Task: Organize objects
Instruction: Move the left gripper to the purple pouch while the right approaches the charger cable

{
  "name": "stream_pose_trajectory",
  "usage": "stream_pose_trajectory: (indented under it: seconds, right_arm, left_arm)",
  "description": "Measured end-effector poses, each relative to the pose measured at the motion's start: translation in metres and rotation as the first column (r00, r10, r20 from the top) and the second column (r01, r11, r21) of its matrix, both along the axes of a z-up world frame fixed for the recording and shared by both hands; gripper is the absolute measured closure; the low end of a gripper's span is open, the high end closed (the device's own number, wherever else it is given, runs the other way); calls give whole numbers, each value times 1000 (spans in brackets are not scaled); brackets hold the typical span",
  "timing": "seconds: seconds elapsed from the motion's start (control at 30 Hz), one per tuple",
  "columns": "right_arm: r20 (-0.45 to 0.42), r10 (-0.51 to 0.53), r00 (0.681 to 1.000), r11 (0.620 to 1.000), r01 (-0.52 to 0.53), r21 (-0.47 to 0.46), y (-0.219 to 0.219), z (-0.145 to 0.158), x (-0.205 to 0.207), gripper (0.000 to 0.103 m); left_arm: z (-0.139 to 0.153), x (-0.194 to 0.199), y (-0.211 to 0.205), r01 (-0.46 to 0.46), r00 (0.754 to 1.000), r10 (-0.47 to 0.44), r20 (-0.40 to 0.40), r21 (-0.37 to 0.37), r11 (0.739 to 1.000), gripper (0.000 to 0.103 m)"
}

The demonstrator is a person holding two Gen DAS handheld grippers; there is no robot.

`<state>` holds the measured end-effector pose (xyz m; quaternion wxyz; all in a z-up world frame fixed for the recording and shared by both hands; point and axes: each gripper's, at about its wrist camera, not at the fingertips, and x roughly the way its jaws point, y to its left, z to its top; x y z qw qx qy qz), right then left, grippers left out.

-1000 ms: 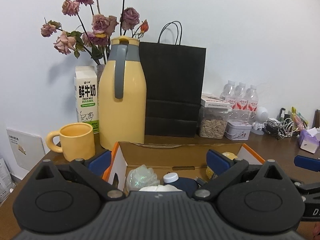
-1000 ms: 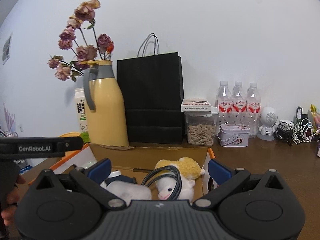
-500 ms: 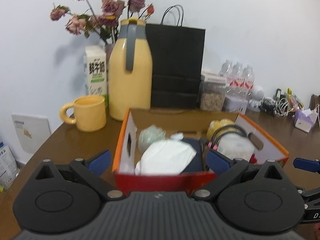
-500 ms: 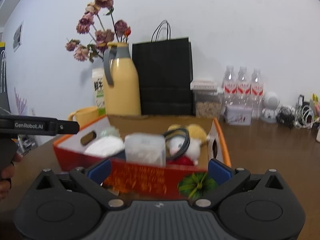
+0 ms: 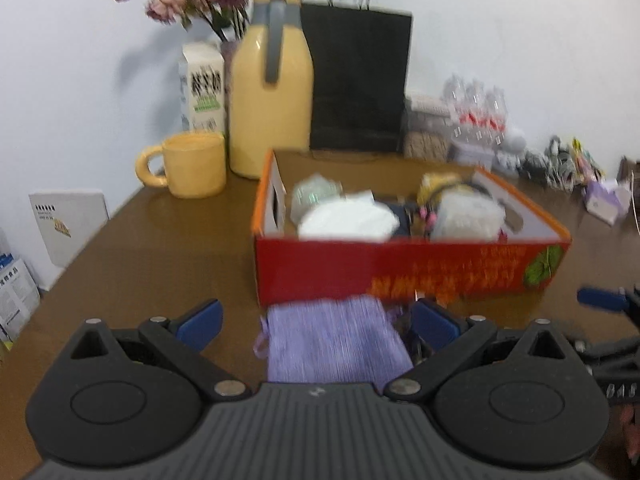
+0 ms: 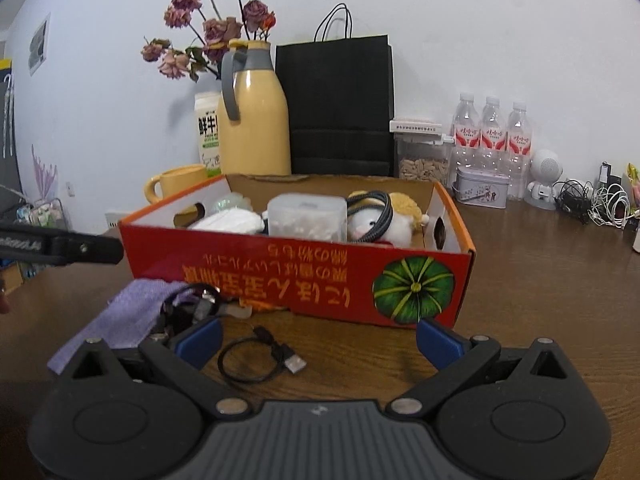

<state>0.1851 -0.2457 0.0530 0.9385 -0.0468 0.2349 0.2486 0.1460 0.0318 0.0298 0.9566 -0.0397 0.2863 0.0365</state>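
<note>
Risk: both claws spread, holding nothing. Purple pouch (image 5: 334,340) and black cable (image 6: 256,360) lie on worktop against red box (image 6: 320,276) front wall; left claw (image 5: 316,320) may snag pouch drawstring, right claw (image 6: 318,340) may pinch only a loop of cable.

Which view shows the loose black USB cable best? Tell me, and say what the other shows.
The right wrist view: the black USB cable lies sharp and unobstructed on the table, between the right gripper's open fingers. The left wrist view is motion-blurred and does not show it.
</note>
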Motion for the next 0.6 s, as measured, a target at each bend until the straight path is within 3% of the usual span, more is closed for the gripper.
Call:
stream_pose_trajectory:
  seconds: [0.17,0.37,0.47,0.6]
  right_arm:
    - [-11,-10,1000,1000,10,-13,0,-4,1,0]
    - [-31,-10,999,1000,10,0,-2,-5,5,0]
    - [-40,-9,999,1000,9,0,-2,-5,6,0]
    - [-56,-11,998,1000,11,5,-3,-6,9,0]
  left_arm:
    - [-19,5,-9,48,994,-48,-99,5,999,0]
    - [-35,13,-12,40,986,-39,-160,8,999,0]
    - [-39,14,-7,28,988,-33,-154,-35,999,0]
    - [-41,12,-6,24,990,-29,-139,-39,999,0]
